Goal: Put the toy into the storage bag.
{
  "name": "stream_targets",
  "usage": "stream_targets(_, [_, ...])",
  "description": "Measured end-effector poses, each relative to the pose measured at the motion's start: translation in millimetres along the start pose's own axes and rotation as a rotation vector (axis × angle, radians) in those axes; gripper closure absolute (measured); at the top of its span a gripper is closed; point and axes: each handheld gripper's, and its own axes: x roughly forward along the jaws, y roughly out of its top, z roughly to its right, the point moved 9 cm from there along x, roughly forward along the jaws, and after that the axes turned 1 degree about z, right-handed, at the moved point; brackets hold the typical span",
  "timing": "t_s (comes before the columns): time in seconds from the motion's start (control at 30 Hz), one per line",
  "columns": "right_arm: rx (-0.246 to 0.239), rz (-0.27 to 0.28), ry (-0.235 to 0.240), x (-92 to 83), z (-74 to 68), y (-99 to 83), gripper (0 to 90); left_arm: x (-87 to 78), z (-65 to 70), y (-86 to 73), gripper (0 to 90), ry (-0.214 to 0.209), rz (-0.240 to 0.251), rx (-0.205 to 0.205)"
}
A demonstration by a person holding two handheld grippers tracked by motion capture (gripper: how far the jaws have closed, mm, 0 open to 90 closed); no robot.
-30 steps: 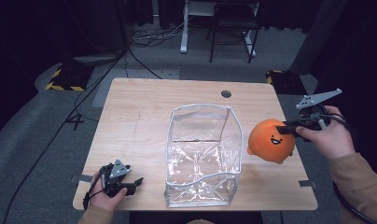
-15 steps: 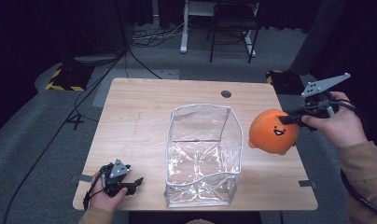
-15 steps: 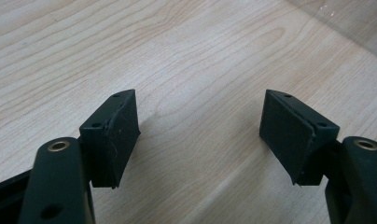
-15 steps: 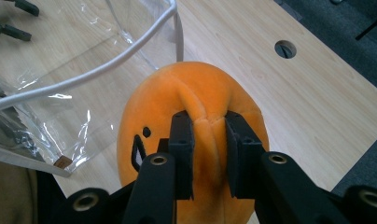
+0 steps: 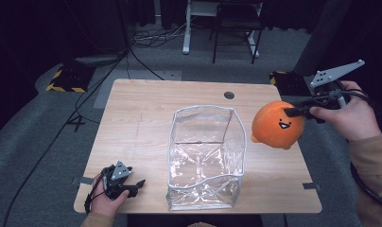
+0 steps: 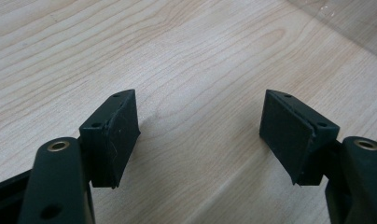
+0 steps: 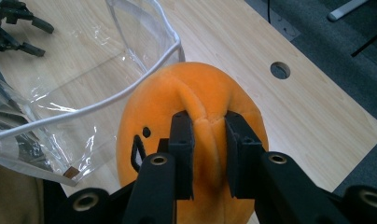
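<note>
Two grippers are at work: the right gripper (image 5: 293, 112) pinches a fold of the round orange plush toy with a black smiling face (image 5: 275, 125), held in the air just right of the clear plastic zip bag (image 5: 205, 156) standing open on the light wooden table (image 5: 142, 123), while the left gripper (image 5: 138, 184), jaws spread wide and empty, rests at the table's near left corner

No text, label, brand, number or sign can be read on anything here.
</note>
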Motion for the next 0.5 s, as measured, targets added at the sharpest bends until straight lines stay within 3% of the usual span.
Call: stream_targets(0.5, [-0.045, 0.028, 0.0, -8.7, -16.8, 45.4, 75.0, 0.1, -0.2, 0.3, 28.6, 0.003, 0.0, 0.0])
